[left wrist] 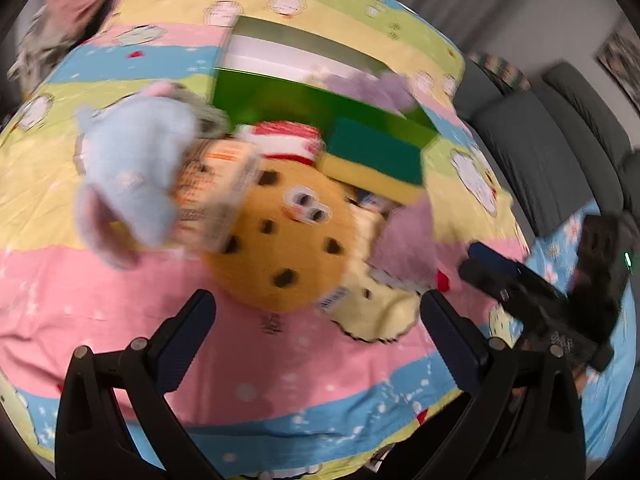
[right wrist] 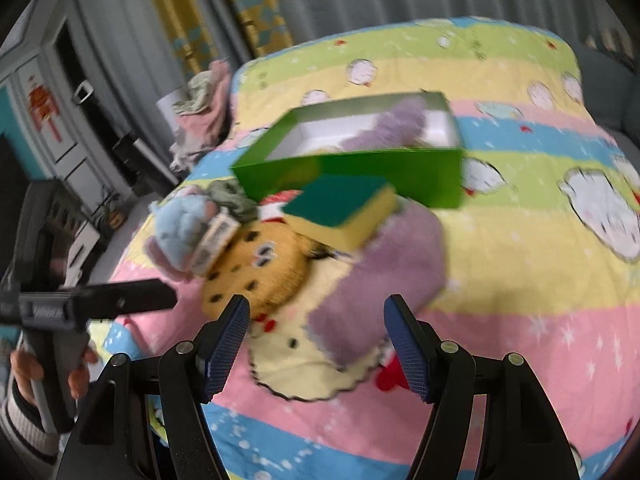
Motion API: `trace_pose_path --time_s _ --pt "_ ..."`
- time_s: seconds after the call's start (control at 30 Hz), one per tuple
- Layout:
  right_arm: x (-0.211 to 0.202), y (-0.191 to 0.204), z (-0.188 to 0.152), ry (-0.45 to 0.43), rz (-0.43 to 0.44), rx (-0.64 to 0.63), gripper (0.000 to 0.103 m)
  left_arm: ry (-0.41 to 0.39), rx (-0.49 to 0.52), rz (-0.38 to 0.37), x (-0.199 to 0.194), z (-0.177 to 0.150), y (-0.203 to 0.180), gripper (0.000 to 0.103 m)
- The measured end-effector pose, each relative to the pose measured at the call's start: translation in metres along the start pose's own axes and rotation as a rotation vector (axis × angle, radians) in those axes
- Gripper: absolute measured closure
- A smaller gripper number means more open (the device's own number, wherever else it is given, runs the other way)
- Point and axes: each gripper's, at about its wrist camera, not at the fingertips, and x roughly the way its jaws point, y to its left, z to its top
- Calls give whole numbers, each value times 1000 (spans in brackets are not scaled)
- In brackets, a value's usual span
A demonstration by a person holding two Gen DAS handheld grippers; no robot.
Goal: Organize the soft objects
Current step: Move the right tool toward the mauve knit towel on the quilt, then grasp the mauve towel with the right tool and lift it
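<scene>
Left wrist view: the left hand-held gripper [left wrist: 316, 334] hangs released and empty over the striped bed [left wrist: 100, 300], jaws spread just short of the cookie plush [left wrist: 280, 240]. It looks light and squashy; pinching its rim should hold. A blue plush [left wrist: 132, 176] lies left, a sponge [left wrist: 372, 160] against the green box [left wrist: 304, 104].

Right wrist view: the right hand-held gripper [right wrist: 316, 344] is also released, holding nothing, above the purple fuzzy cloth [right wrist: 384, 280] lying across a yellow bib-like piece [right wrist: 296, 360]. That cloth is limp; 1 bunched fold is the place to grab.
</scene>
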Motion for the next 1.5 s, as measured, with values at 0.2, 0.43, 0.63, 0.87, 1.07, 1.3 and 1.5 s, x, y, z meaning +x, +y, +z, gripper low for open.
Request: trace_pose_path --time_s 0.2,0.43,0.63,0.87,1.07,1.3,1.5 --pt "1 -47 -4 -4 4 172 33 13 153 -74 18 -1 -42 1" --pt "15 -75 3 -15 59 233 33 36 268 -121 52 12 -78 2" --pt "41 -88 17 20 92 222 33 87 319 -89 91 22 -88 2" --pt "62 -100 23 50 146 223 33 140 295 -82 122 28 -87 8" --pt "70 -98 22 54 185 197 63 112 272 -49 125 32 -81 46" --pt "70 -94 17 62 193 203 89 106 204 -76 115 32 -70 82" --pt "40 -82 6 -2 235 222 90 58 218 -162 74 23 -81 87"
